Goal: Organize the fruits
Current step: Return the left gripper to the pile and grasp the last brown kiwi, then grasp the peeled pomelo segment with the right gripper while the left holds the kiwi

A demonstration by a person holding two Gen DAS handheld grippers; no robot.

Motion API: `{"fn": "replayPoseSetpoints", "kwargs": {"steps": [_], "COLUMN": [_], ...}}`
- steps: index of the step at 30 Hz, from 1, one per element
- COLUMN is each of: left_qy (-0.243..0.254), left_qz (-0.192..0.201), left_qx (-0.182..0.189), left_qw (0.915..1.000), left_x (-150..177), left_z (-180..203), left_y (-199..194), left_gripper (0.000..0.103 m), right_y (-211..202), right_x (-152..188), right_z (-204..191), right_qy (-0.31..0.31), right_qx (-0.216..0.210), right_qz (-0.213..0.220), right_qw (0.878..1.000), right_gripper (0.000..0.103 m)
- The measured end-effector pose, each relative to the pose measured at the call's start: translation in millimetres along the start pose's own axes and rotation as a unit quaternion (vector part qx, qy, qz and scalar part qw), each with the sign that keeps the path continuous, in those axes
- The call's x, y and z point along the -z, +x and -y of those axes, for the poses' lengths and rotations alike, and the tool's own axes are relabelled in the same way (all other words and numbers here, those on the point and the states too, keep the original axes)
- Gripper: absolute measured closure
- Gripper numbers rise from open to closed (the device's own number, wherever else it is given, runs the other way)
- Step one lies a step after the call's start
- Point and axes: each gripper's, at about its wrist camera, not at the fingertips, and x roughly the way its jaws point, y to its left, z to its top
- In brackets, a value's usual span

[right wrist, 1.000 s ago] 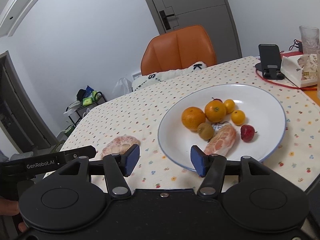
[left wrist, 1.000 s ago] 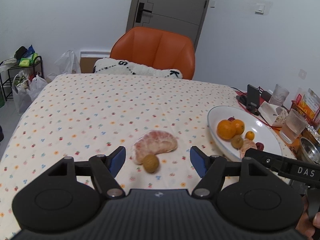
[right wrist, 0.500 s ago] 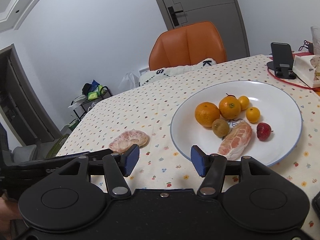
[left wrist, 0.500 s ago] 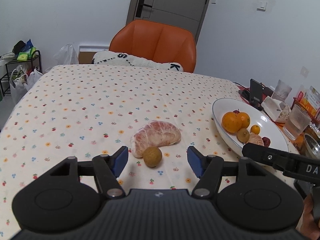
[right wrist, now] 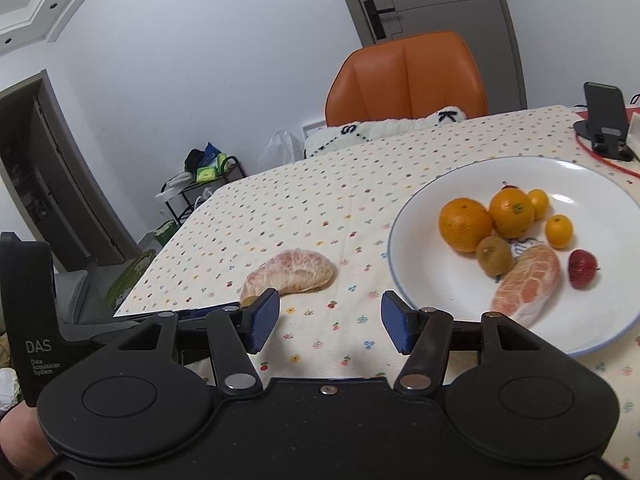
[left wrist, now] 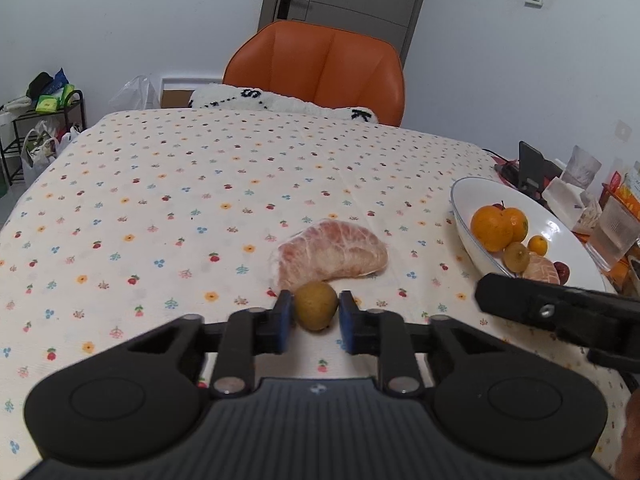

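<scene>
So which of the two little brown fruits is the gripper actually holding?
The one on the tablecloth, just in front of the peeled pomelo piece: that brown fruit sits between the left gripper pads. The other brown fruit lies untouched on the white plate.

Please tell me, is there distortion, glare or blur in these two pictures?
Left wrist view: fisheye bends the door frame and darkens the corners; the kiwi between the left gripper pads is sharp. Right wrist view: the wall edges curve strongly, soft glare lies on the white plate, and no motion blur is visible.
</scene>
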Motion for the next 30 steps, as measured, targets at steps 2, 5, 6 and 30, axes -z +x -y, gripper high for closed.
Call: {"fn": "replayPoseSetpoints", "kwargs": {"steps": [2,5,6,30], "left_qy": [-0.003,-0.007,-0.012,-0.053], "left_qz": [0.002,0.007,0.007,0.031], "left_qx": [0.003,-0.004,-0.006,-0.03], "left_qw": [1.0,0.9999,0.9999,0.9976], "left_x": [-1.2,-2.1,-2.3,-12.4], "left_z": [-5.1,-14.2,-18.4,-81.2], "left_y": [-3.6,-9.0,-10.2,-28.9], "left_gripper": [0.081,0.081,0.081,0.08], "right_y": [5.8,14.7,17.7,79.8], "right_x": [-0.2,-0.2,-0.3,-7.4], "right_z": [-3.3,-11.2,-13.5,-48.0], "right_qy": [-0.001,-0.005,-0.007,-0.014], "right_qx": [-0.002,-0.009,-0.011,-0.013], "right_qz": [-0.005,-0.011,-0.013,-0.058], "right_qw": [1.0,1.0,1.0,0.998], "right_gripper": [0.046,0.046,0.046,0.028]}}
